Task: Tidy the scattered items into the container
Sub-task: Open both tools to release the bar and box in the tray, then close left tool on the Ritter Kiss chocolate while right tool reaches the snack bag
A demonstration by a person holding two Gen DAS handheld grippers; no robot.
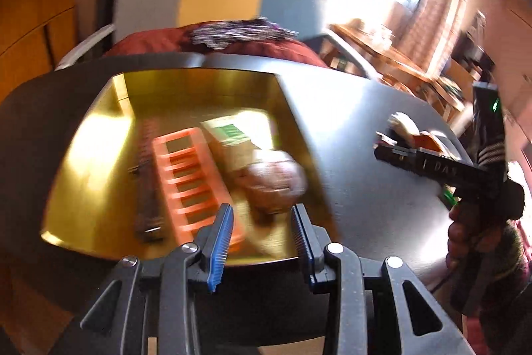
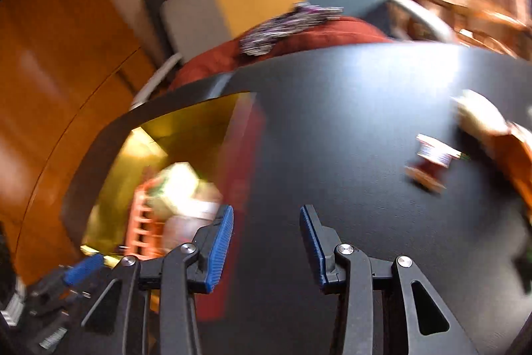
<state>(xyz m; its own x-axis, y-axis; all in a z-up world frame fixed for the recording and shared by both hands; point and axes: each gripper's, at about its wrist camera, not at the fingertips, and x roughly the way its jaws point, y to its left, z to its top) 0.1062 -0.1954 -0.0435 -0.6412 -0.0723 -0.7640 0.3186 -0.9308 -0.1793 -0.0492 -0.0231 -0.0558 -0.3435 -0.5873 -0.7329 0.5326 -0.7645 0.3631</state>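
The left gripper (image 1: 261, 222) is hovering over the near edge of a square, gold-lined tray with a dark rim (image 1: 83, 135), which is sitting on the dark matte desk (image 1: 359, 128). Its blue-padded jaws are standing apart with nothing between them. Inside the tray, blurred, are lying an orange plastic rack with a row of slots (image 1: 189, 175), a long dark bar (image 1: 146, 188) just left of it, a pale box with a green label (image 1: 232, 135) and a rounded pinkish bundle (image 1: 276, 178).

The right gripper (image 2: 266, 228) is hanging over bare desk just right of the tray, its jaws apart and empty. Well to its right on the desk a small red-and-white spool (image 2: 430, 163) is lying, and beyond it a pale blurred object (image 2: 482, 115) that cannot be made out. In the left view, a hand (image 1: 472, 232) is gripping the right gripper's handle.
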